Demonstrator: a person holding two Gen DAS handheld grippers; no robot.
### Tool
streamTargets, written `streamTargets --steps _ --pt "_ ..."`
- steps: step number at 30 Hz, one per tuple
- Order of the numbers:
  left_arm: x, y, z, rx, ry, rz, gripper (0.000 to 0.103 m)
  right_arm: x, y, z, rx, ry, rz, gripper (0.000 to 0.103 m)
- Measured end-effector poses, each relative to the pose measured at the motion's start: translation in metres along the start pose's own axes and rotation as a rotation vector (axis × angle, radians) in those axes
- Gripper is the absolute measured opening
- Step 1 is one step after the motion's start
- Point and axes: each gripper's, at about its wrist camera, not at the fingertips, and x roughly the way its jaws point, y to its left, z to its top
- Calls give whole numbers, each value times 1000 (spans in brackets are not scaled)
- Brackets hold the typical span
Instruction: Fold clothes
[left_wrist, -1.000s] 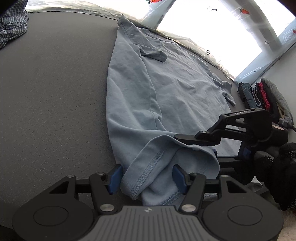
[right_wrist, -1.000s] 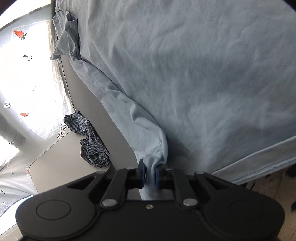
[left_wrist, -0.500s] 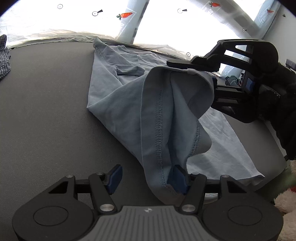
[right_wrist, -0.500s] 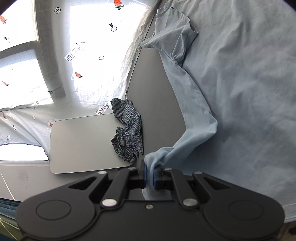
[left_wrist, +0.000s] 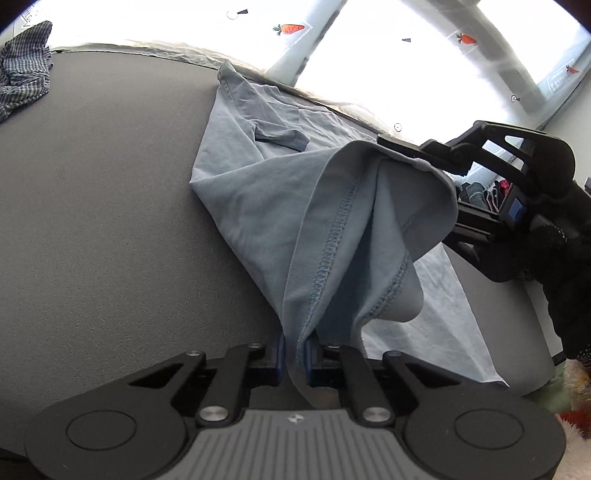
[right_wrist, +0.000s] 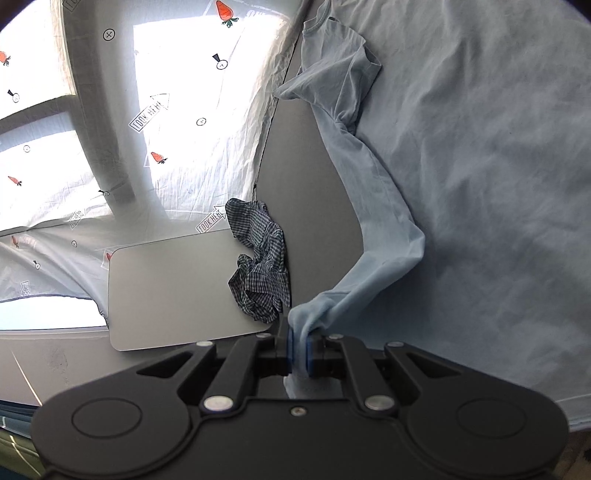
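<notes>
A light blue T-shirt (left_wrist: 266, 192) lies on a dark grey table (left_wrist: 92, 203), its hem lifted off the surface. My left gripper (left_wrist: 294, 350) is closing, and its blue pads press on the stitched hem edge. My right gripper (right_wrist: 299, 350) is shut on a bunched corner of the same shirt (right_wrist: 461, 166). In the left wrist view the right gripper (left_wrist: 399, 146) holds the hem higher up at the right, a black-gloved hand (left_wrist: 569, 266) behind it. A folded sleeve (right_wrist: 343, 74) lies at the far end.
A crumpled blue checked garment (right_wrist: 260, 258) lies at the table's far side, also in the left wrist view as the checked garment (left_wrist: 22, 85). A pale grey board (right_wrist: 173, 291) sits beside it. A curtain with carrot prints (right_wrist: 155, 110) hangs behind. Folded clothes (left_wrist: 484, 192) stand at the right.
My left gripper's jaws have come together on the shirt's hem, which earlier hung loosely between them. My right gripper rose and rolled with its corner, lifting the hem off the table.
</notes>
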Motion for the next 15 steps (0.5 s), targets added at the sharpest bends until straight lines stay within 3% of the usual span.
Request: streamTargets --steps 15 --pt "-16 3 -13 -72 -21 88 12 4 -4 3 12 59 12 7"
